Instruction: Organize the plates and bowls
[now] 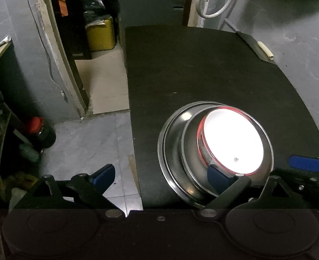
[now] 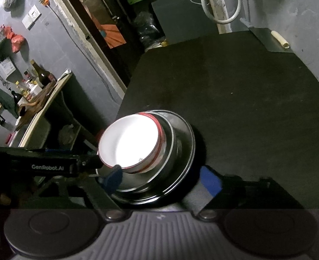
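A stack of dishes sits near the front left edge of the dark bench: a wide steel plate at the bottom, a steel bowl nested on it, and a white enamel bowl with a red rim on top (its inside glares too brightly to show detail). The left tool has its blue-padded fingers spread wide apart, the right-hand finger just against the stack's near side, the other out over the tiled floor. The right tool is likewise spread wide, its fingers straddling the stack's near edge without clamping it.
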